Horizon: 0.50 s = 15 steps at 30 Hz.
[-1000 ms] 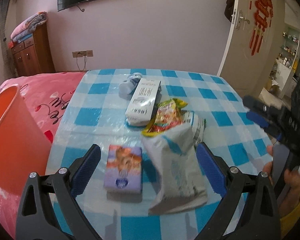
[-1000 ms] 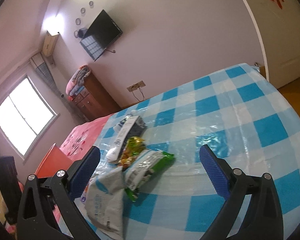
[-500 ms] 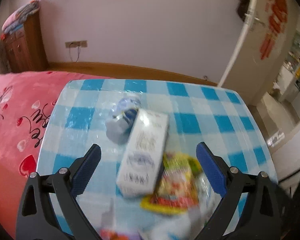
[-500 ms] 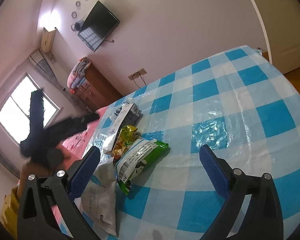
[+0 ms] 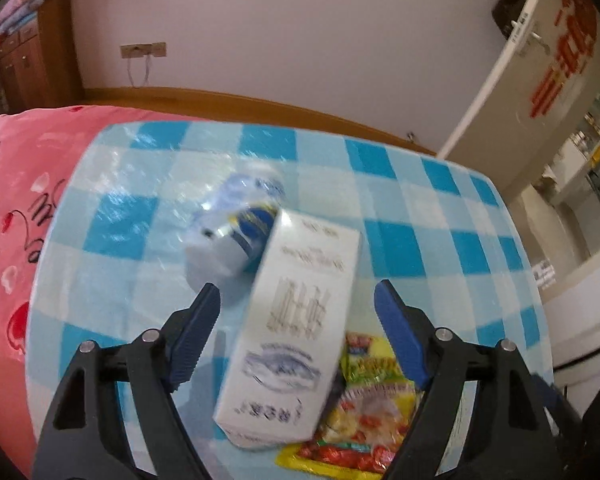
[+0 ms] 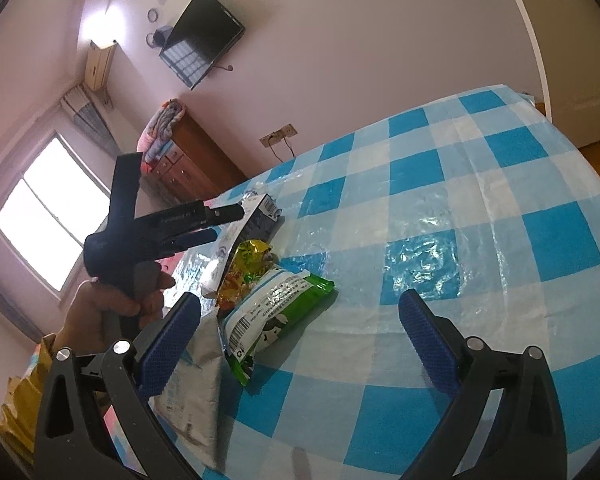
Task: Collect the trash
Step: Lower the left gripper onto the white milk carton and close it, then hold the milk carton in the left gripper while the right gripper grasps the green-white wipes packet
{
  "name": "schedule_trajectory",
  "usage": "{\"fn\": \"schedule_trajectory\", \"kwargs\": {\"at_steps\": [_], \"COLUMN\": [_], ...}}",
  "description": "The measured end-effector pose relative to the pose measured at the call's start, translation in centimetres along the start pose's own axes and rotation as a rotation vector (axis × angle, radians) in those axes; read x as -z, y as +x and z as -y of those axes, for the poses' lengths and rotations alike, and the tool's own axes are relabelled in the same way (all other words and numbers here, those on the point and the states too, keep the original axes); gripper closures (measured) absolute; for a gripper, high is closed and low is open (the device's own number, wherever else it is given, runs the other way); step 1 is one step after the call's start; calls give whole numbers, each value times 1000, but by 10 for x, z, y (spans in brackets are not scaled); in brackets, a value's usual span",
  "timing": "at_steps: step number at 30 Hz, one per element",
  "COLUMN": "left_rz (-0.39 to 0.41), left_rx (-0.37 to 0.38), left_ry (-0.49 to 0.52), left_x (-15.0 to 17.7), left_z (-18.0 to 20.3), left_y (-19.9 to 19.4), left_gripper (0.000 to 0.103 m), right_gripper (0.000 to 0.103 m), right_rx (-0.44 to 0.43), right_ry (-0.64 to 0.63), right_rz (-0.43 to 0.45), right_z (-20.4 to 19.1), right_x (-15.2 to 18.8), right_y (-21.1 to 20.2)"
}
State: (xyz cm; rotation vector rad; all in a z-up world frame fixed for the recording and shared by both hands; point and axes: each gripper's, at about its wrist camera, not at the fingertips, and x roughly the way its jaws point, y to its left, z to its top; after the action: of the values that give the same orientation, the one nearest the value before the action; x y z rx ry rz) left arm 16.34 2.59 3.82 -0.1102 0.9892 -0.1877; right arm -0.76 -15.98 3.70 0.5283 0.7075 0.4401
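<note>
A tall white carton lies on the blue-checked table, leaning on a crumpled blue-and-white packet. A yellow-and-red snack bag lies beside it. My left gripper points down over the carton. Its jaws are closing with the carton between them, and the pads stand apart from its sides. In the right wrist view the left gripper reaches the carton from the left, held by a hand. My right gripper hangs open and holds nothing, above a green packet and a silver bag.
A pink bedspread borders the table's left edge. A wooden dresser stands against the far wall under a television. A white door stands at the right. The checked cloth stretches right of the packets.
My left gripper moved forward across the table, from over the near packets to the white carton, and its jaws narrowed. It came into the right wrist view. The right gripper barely shifted.
</note>
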Motion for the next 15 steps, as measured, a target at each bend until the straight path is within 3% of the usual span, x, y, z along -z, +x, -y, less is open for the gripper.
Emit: {"fn": "schedule_trajectory", "kwargs": {"at_steps": [5, 11, 15], "left_rz": [-43, -69, -74], "left_rx": [-2, -49, -76], "left_ry": [25, 68, 80], "left_x": [2, 6, 13], "left_z": [4, 9, 14], "left_y": [14, 25, 22], "left_gripper": [23, 45, 47], "right_gripper": [5, 5, 5], "right_rx": [-7, -5, 3], "right_ry": [-7, -17, -19], "right_rz": [-38, -48, -53], "right_z": [-2, -2, -1], "right_x": [3, 4, 4], "right_y": [8, 9, 10]}}
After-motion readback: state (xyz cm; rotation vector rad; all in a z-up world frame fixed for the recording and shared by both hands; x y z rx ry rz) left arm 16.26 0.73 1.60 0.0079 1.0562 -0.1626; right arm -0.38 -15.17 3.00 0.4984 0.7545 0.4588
